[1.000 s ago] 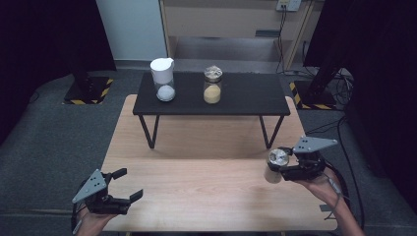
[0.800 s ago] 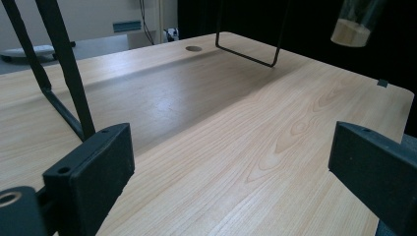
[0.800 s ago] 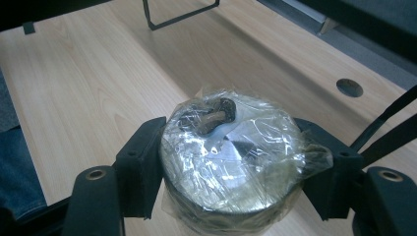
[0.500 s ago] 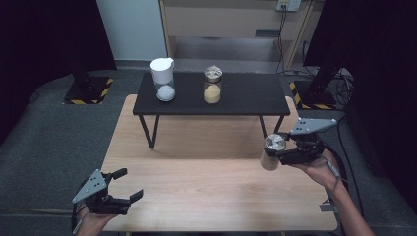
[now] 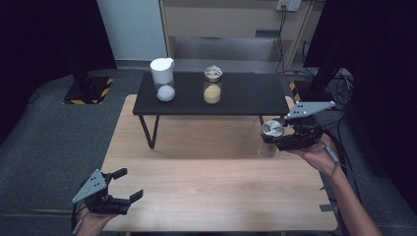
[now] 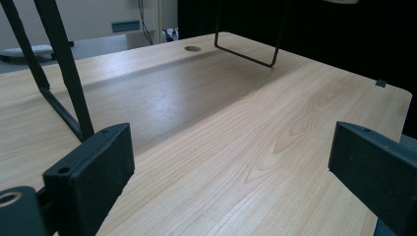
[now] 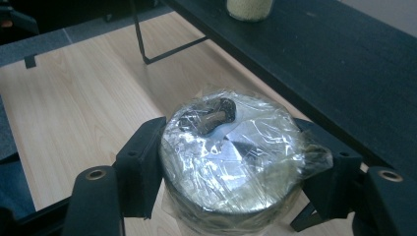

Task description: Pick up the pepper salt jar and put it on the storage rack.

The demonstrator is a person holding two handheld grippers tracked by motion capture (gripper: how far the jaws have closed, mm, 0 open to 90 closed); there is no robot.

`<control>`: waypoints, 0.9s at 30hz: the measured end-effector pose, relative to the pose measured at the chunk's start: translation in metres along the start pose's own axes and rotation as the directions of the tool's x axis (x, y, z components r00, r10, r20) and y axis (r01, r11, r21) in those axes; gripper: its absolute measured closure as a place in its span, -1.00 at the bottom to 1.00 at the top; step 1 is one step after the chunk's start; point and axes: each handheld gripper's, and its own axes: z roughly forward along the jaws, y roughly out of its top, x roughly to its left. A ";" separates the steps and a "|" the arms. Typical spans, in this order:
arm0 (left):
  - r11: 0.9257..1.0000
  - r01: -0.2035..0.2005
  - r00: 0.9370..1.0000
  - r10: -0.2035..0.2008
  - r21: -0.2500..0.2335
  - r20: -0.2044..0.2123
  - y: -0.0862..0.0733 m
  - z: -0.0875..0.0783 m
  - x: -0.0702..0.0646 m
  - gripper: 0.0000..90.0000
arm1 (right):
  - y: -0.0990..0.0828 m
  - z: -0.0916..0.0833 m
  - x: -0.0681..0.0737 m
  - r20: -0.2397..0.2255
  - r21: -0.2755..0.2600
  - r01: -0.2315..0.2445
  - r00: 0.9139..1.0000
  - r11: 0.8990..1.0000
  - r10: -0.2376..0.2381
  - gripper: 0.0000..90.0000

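A glass jar (image 5: pixel 271 130), its lid wrapped in crinkled clear film, hangs above the wooden table (image 5: pixel 206 182) just off the right end of the black shelf (image 5: pixel 246 96). My right gripper (image 5: pixel 275 139) is shut on it from both sides. In the right gripper view the two pads (image 7: pixel 142 167) press against the jar (image 7: pixel 231 147) just below the wrapped lid and its small knob. My left gripper (image 5: pixel 129 184) rests low at the table's front left corner, open. Between its jaws in the left gripper view lies only bare wood (image 6: pixel 231 147).
On the black shelf stand a jar with a white lid and white contents (image 5: pixel 163 81) and a jar of yellow grains (image 5: pixel 212 87). The shelf's thin metal legs (image 5: pixel 147 130) stand on the table. Dark floor and cables surround the table.
My right gripper has risen with the jar and moved farther from the person, toward the shelf's right end. The left gripper has stayed put.
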 end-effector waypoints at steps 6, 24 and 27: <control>1.000 0.001 1.000 -0.001 -0.001 0.001 0.000 0.000 0.000 -0.94 | 0.015 0.001 -0.003 0.000 -0.006 -0.003 1.000 1.000 0.003 -0.24; 1.000 0.002 1.000 -0.002 -0.001 0.002 0.000 0.000 0.000 -0.94 | 0.054 0.004 -0.013 0.022 -0.022 0.000 1.000 1.000 0.000 -0.24; 1.000 0.001 1.000 -0.001 0.000 0.003 0.000 0.000 0.000 -0.94 | 0.061 0.006 -0.015 0.027 -0.023 0.001 1.000 1.000 -0.001 -0.24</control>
